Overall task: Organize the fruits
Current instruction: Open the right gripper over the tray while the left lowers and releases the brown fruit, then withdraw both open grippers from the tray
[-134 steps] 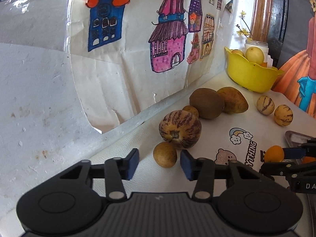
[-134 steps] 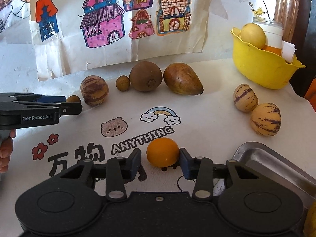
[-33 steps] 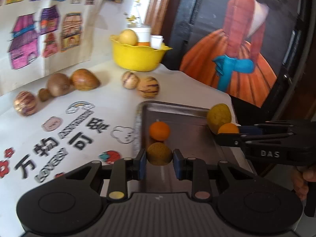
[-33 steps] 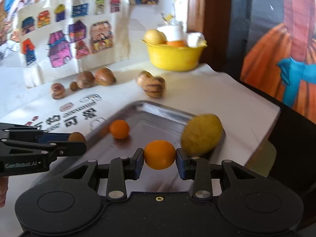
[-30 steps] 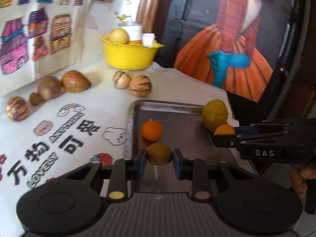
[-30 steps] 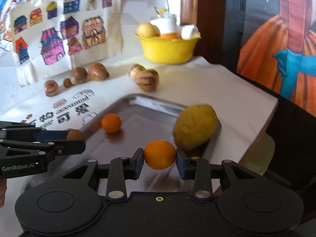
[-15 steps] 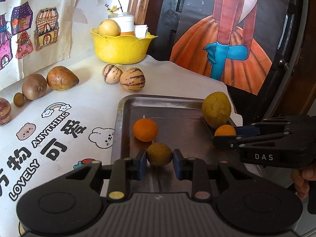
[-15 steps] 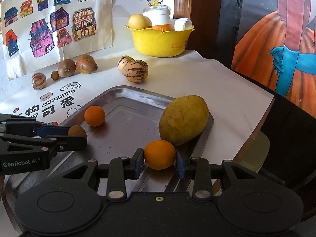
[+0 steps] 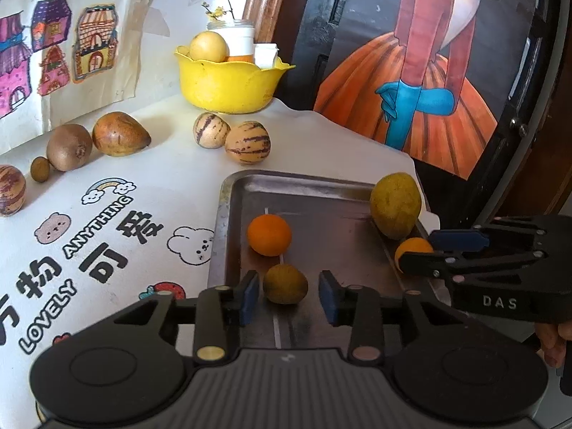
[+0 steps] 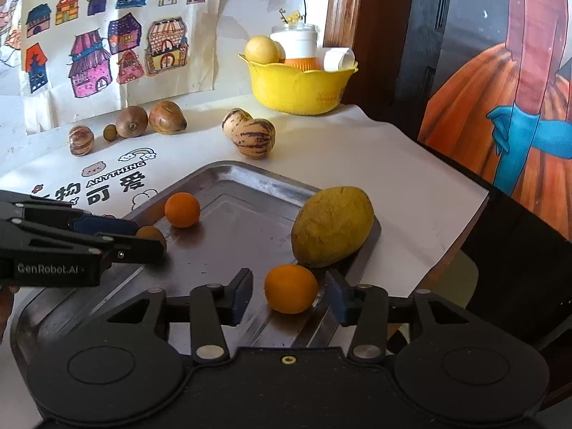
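- Left wrist view: my left gripper (image 9: 287,296) stands spread, pads clear of the small brown-green fruit (image 9: 285,283) resting on the metal tray (image 9: 323,186). An orange (image 9: 269,234) lies just beyond it. The big yellow-green fruit (image 9: 395,205) sits at the tray's far right edge, long axis tilted. 2 striped melons (image 9: 246,142) and a yellow bowl (image 9: 228,82) lie behind.
- Right wrist view: my right gripper (image 10: 289,298) is spread around a second orange (image 10: 291,288) on the tray's near edge; the big fruit (image 10: 332,226) crowds just behind it.
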Motion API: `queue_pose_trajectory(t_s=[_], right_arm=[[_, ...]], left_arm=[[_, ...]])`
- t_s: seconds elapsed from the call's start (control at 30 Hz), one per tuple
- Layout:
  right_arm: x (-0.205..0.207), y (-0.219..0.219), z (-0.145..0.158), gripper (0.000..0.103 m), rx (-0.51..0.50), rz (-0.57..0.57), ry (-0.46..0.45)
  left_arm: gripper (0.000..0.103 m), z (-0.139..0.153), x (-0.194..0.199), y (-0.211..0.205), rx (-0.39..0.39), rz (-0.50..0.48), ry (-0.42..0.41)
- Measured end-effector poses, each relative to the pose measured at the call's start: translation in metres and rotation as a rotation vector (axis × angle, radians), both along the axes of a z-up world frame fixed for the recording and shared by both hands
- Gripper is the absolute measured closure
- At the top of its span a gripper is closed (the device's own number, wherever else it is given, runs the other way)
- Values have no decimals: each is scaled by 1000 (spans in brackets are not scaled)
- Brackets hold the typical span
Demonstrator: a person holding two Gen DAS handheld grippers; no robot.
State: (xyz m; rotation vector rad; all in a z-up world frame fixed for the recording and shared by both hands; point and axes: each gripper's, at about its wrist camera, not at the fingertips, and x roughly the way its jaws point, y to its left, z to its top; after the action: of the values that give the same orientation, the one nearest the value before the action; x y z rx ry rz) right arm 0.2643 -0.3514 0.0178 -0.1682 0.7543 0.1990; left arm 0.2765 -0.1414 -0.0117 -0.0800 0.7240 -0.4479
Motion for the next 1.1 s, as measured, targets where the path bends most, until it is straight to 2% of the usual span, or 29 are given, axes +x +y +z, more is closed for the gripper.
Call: queue_pose_trajectory(t_s=[0.07,0.2,0.37,0.5,0.63,0.87,1.1], right_arm=[[-5,-1,4,47,-5,2,-13],[-17,-4,12,42,-2,-2,-32],[-34,-5,23,29,13,-2,-54],[-50,-2,33,18,28,8,-71],[-69,4,42,3,44,19,-83],[-102,21,45,1,54,54,-36],[-131,41,35,1,44,74,51]], left_arm=[[46,5,-4,3,-13,14,-9],[40,15,-13,9,-26,43,-22],[14,30,-30,19,-25,94,-68],[1,40,-45,29,-29,128,-95],[0,45,-60,39,-38,162,-101],[0,47,-90,59,-24,210,-103],[0,37,-122,73,19,213,-57]])
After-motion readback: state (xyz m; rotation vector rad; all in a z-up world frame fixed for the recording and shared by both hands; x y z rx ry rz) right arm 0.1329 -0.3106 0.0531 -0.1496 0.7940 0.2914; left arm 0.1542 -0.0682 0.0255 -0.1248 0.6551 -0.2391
